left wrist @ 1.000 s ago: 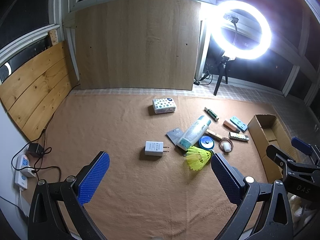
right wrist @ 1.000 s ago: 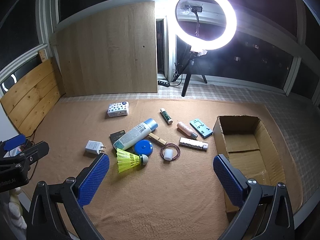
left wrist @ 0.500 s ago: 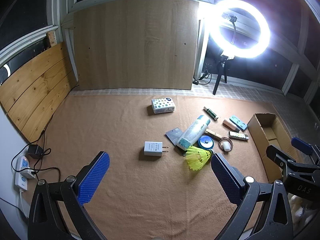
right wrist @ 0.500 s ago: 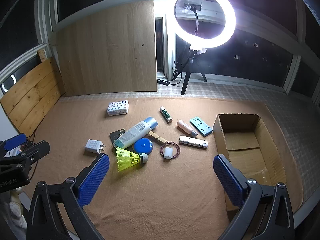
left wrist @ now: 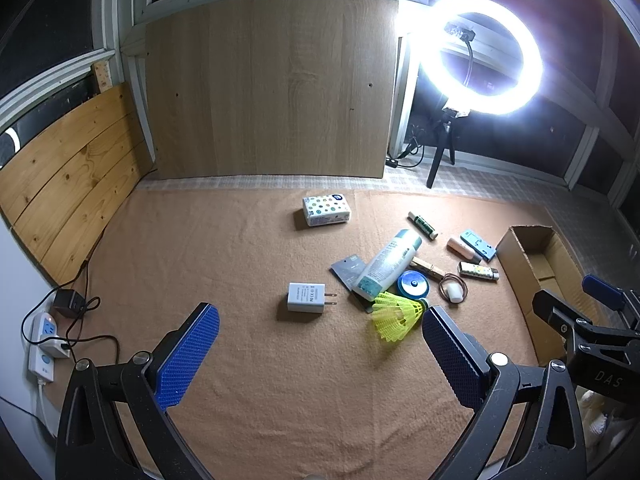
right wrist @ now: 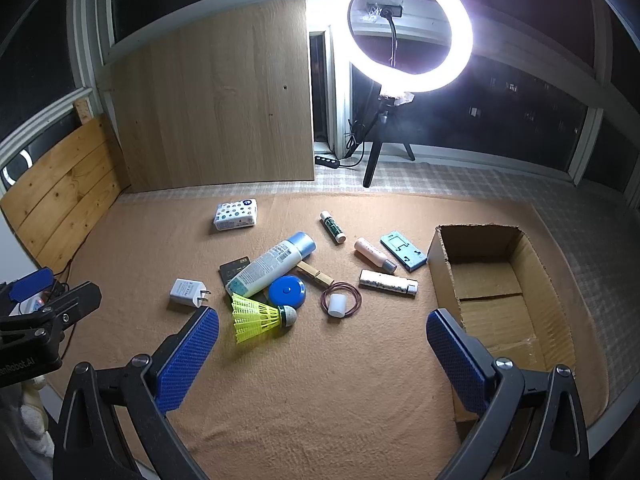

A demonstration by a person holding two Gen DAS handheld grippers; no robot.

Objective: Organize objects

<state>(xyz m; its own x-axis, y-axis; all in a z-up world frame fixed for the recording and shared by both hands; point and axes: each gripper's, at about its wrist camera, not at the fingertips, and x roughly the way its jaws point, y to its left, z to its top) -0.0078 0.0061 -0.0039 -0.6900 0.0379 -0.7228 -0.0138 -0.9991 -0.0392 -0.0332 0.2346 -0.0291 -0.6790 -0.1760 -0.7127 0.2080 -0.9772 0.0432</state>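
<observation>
Both grippers held above the near edge of the tan cloth (right wrist: 320, 400); left gripper (left wrist: 320, 354) jaws spread wide, nothing between the blue pads; right gripper (right wrist: 322, 350) likewise wide apart and holding nothing; each is seen at the edge of the other's view

Objects lie in a loose cluster mid-cloth; cardboard box (right wrist: 532, 280) stands open at the right side, interior bare as far as visible

White charger (right wrist: 188, 293) lies apart at the left of the cluster, prongs pointing toward the bottle; white bottle with blue cap (right wrist: 272, 264) lies on its side across a dark card (right wrist: 232, 270); blue round disc (right wrist: 287, 291) just beside the bottle's base; yellow shuttlecock (right wrist: 260, 319) on its side nearest the grippers, cork end touching or nearly touching the disc; wooden clothespin (right wrist: 316, 274) between bottle and rubber band (right wrist: 352, 300); band encircles a small white cap (right wrist: 337, 305)

Patterned tube (right wrist: 388, 283) and pink bottle (right wrist: 374, 255) lie near the box; teal card (right wrist: 404, 251) just beside the box's near wall; green stick (right wrist: 333, 227) farther back; tissue pack (right wrist: 235, 215) well apart at the far left of the group

Ring light (right wrist: 408, 28) on a tripod behind the cloth; power strip (left wrist: 44, 344) at the left edge
</observation>
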